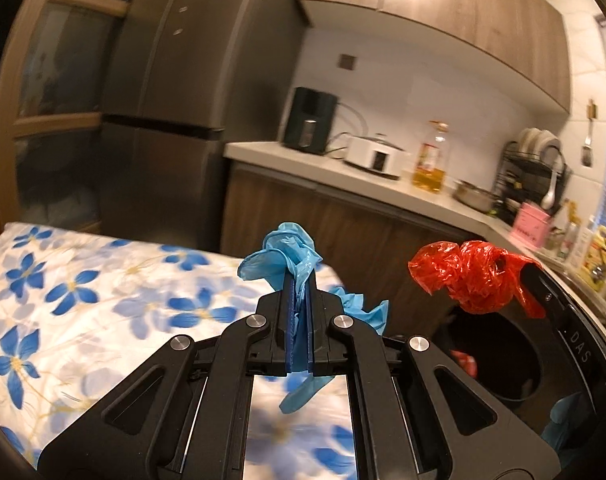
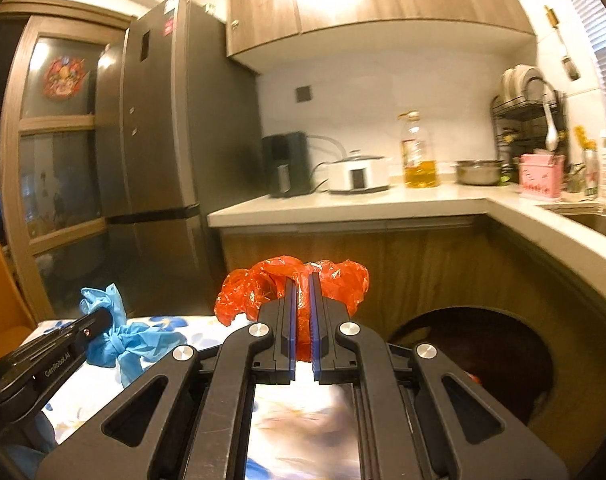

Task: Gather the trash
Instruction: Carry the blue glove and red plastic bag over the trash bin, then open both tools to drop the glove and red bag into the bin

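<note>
In the left wrist view, a flowered cloth (image 1: pixel 83 292) is seen at the left, covering a table. In the middle, the left gripper (image 1: pixel 299 280) is closed on a blue glove (image 1: pixel 287 252); the glove is pinched between the pads, one part is bunched above the fingertips and a loose end hangs below them. To the right, a red bag (image 1: pixel 471 276) is seen from the side, crumpled and held up above a dark bin (image 1: pixel 503 356). Something red lies inside the bin, but it is too small and dark to be named. Only a black edge of the right gripper is shown here, behind the bag.

In the right wrist view, the left gripper (image 2: pixel 103 316) is seen from outside at the far left, with the glove (image 2: pixel 119 336) wrapped around its tip above the cloth (image 2: pixel 175 328). In the middle, the right gripper (image 2: pixel 303 280) is closed on the bag (image 2: pixel 263 284), and the plastic swells out on both sides of the fingers. At the right, the bin (image 2: pixel 503 344) is shown as a round dark opening, just beside the wooden cabinet (image 2: pixel 443 264). The worktop (image 2: pixel 383 200) with an oil bottle (image 2: pixel 417 152), a pot (image 2: pixel 479 172) and a pink box (image 2: pixel 541 176) is sharper and more level in this view. The fridge (image 2: pixel 163 120) is shown here nearly complete.
</note>
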A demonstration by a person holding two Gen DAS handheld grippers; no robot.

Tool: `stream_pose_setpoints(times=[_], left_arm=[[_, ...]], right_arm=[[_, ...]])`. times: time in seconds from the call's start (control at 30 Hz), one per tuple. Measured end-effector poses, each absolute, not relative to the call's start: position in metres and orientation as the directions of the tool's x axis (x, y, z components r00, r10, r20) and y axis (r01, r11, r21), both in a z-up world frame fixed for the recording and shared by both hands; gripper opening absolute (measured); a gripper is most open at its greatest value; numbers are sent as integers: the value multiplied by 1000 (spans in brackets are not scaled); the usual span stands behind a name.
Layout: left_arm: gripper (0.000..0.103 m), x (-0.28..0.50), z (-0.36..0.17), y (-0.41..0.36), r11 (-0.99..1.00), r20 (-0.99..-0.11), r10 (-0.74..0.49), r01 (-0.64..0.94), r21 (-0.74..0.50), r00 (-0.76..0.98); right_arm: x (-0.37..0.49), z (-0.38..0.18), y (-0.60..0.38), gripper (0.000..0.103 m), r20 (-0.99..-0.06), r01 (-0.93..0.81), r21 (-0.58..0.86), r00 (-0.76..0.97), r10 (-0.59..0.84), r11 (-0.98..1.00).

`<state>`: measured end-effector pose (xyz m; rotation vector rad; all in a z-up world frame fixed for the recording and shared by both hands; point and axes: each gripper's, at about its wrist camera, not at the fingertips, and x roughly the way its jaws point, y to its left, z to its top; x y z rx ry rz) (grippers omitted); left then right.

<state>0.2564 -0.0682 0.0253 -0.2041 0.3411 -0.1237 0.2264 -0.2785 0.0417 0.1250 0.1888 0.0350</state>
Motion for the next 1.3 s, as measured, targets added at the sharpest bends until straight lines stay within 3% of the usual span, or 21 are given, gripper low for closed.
stream_pose_setpoints(times=[0.6, 1.17, 1.3], left_arm=[[3, 260, 32, -215, 932, -323, -362, 331, -146, 874], [4, 287, 3, -272, 900, -377, -433, 419, -123, 819], [10, 289, -4, -274, 886, -392, -456, 449, -114, 799]], right_arm=[[198, 36, -386, 6, -201, 194, 142, 966, -163, 971], [214, 16, -418, 7, -251, 199, 166, 956, -154, 966], [216, 12, -421, 16, -260, 200, 172, 954, -151, 965]])
